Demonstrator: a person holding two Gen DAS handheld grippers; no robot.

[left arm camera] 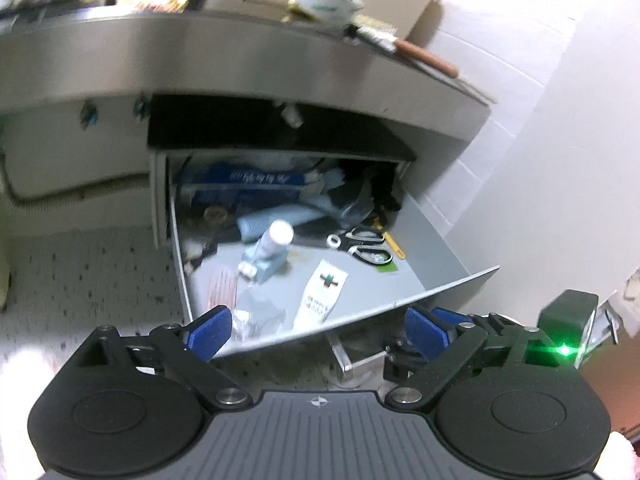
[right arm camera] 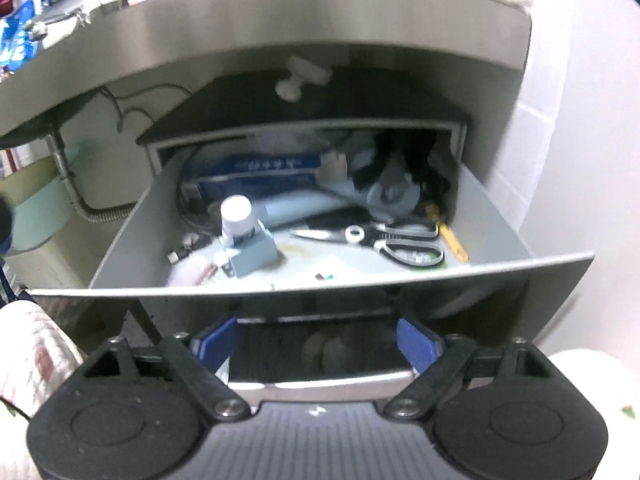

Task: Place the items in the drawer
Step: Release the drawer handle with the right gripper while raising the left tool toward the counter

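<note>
under the steel surface (left arm camera: 248,60) the drawer (left arm camera: 432,240) stands pulled out toward both tools, its front lip nearest the cameras and its depth running away under the surface edge. the left tool (left arm camera: 318,330) hangs at the front lip, a little to the left of the drawer's middle, jaws apart and nothing between the blue pads. the right tool (right arm camera: 320,340) sits lower, facing the drawer front (right arm camera: 312,300) square on, jaws also apart and empty; the handle bar (right arm camera: 320,384) lies across just below its pads.

on top of the surface, up and to the right of the left tool, lie a brush (left arm camera: 404,46) and a crumpled packet (left arm camera: 328,0); these look like the items not yet put away. the brush's long axis runs along the surface edge, handle toward the right wall, so a tool would have to rise over the open drawer and cross the handle. from these views i cannot tell which hand is nearer to it.

inside the drawer, from bigger to smaller: a blue box (left arm camera: 240,184) across the back, scissors (left arm camera: 366,246) at the right with blades pointing left, a white tube (left arm camera: 320,296) near the front lip lying front to back, and a small white bottle (left arm camera: 276,240) leaning on a grey block in the middle. the front right floor of the drawer looks the freest spot for a long thing.
</note>
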